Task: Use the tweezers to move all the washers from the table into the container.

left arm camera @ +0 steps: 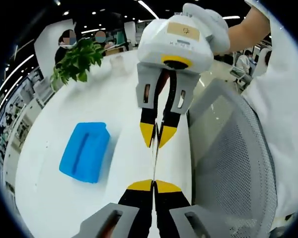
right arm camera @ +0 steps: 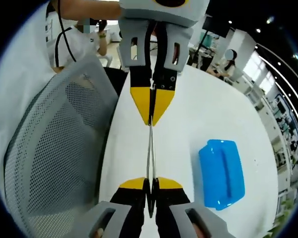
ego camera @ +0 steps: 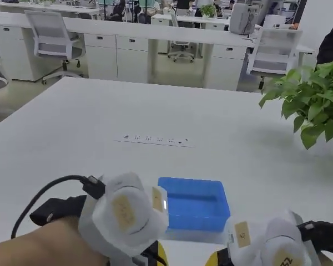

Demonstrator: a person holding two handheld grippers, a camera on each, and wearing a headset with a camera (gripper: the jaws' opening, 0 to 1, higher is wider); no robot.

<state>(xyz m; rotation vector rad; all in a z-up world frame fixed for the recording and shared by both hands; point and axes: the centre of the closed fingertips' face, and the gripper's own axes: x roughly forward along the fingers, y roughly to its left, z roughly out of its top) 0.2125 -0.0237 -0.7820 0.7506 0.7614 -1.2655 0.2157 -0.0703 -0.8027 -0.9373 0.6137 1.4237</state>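
So right now I've got both grippers pointed nose to nose. My left gripper (left arm camera: 154, 186) has its jaws clenched on one end of the tweezers (left arm camera: 154, 159), and my right gripper (right arm camera: 150, 184) has its jaws clamped on the other end. The yellow tips on both are pressed together around that thin strip of metal. The tweezers run straight between the two sets of jaws, and you can see this from both gripper views. They sit over the near edge of the counter (ego camera: 155, 111), on my side.

The blue container (ego camera: 194, 202) sits flat on the counter. In the head view it's just past my two grippers, roughly between them and close to the near edge. It's off to one side of the tweezers and doesn't touch them or either gripper. From above it looks like a shallow open tray.

A leafy green plant (ego camera: 313, 102) stands at the far right of the counter, well apart from the container. A grey mesh chair (left arm camera: 228, 148) is right beside the counter edge, next to where I'm holding the tweezers.
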